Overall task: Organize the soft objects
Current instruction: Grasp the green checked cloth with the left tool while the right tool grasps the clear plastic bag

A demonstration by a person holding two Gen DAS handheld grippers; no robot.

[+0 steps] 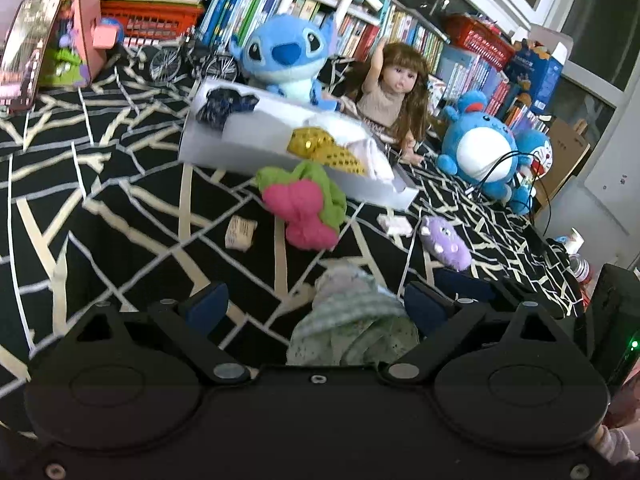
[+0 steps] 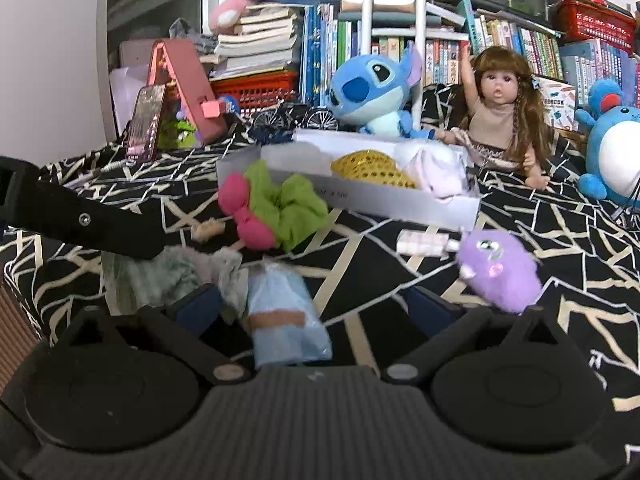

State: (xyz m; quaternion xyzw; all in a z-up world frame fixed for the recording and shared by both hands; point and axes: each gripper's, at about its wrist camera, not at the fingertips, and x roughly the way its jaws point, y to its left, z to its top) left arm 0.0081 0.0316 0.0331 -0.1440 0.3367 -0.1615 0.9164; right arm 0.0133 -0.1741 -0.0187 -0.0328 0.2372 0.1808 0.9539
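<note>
My left gripper [image 1: 316, 304] is open around a pale green checked cloth bundle [image 1: 352, 320] lying between its jaws; the bundle also shows in the right wrist view [image 2: 160, 276] under the left gripper's black finger [image 2: 100, 224]. My right gripper [image 2: 316, 304] is open over a light blue rolled cloth with a tan band [image 2: 284, 320]. A pink and green scrunchie [image 1: 304, 208] [image 2: 272, 208] lies in front of a white box [image 1: 224, 148] [image 2: 380, 200] that holds a gold sequin item [image 1: 324, 148] [image 2: 372, 170] and pale cloths. A purple fuzzy toy [image 1: 444, 240] [image 2: 496, 268] lies to the right.
Everything sits on a black cloth with cream lines [image 1: 100, 184]. Behind the box stand a blue Stitch plush [image 1: 288, 56], a doll [image 1: 392, 88], a blue round plush [image 1: 480, 148], a toy bicycle [image 1: 188, 60] and bookshelves. A small tan block [image 1: 240, 232] and a white wafer piece [image 1: 394, 224] lie loose.
</note>
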